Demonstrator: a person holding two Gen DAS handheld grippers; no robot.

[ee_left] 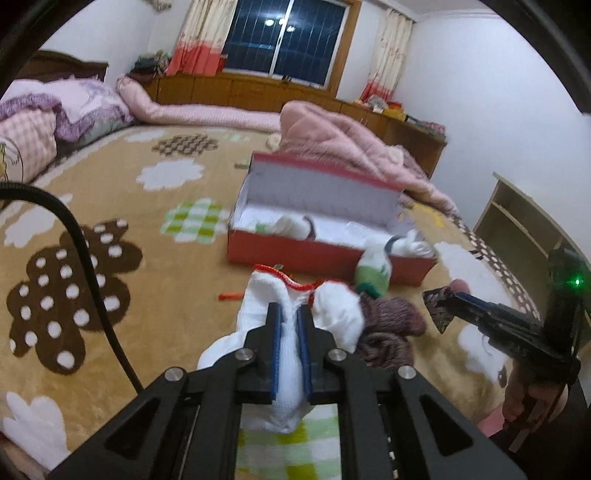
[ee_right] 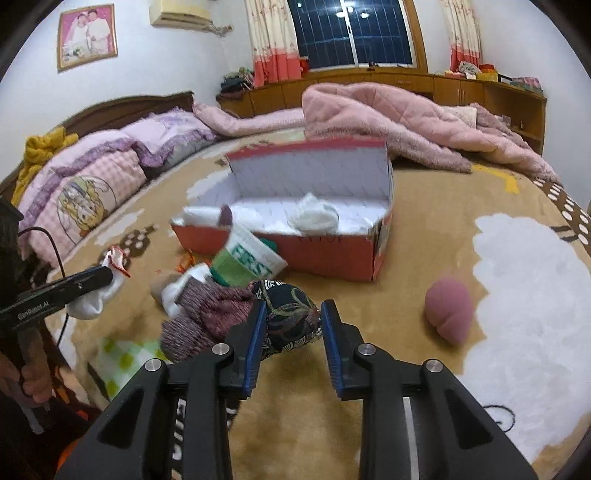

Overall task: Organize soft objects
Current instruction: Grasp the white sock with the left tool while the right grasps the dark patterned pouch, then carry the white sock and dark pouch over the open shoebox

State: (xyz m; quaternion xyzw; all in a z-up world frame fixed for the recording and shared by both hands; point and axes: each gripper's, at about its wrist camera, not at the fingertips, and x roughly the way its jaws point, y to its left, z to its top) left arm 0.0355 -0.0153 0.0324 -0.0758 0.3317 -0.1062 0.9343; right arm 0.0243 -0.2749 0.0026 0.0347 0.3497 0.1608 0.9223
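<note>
Left gripper [ee_left: 290,317] clamps a white sock [ee_left: 266,295]; right gripper [ee_right: 293,317] pinches a dark patterned pouch [ee_right: 291,314] — the red box [ee_right: 332,254] sits open just beyond both.

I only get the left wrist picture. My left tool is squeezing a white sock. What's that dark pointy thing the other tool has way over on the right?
Observer: A dark patterned pouch, gripped between the right tool's blue pads.
Operator: Is anything else lying near it that I can't see?
Observer: Yes, a round pink ball sits alone on the blanket, right of the pouch.
Operator: What's the green and white sock doing?
Observer: That sock hangs over the red box's front wall, and it has letters printed on it.
Operator: Anything on the wall?
Observer: A framed photo hangs above the headboard.
</note>
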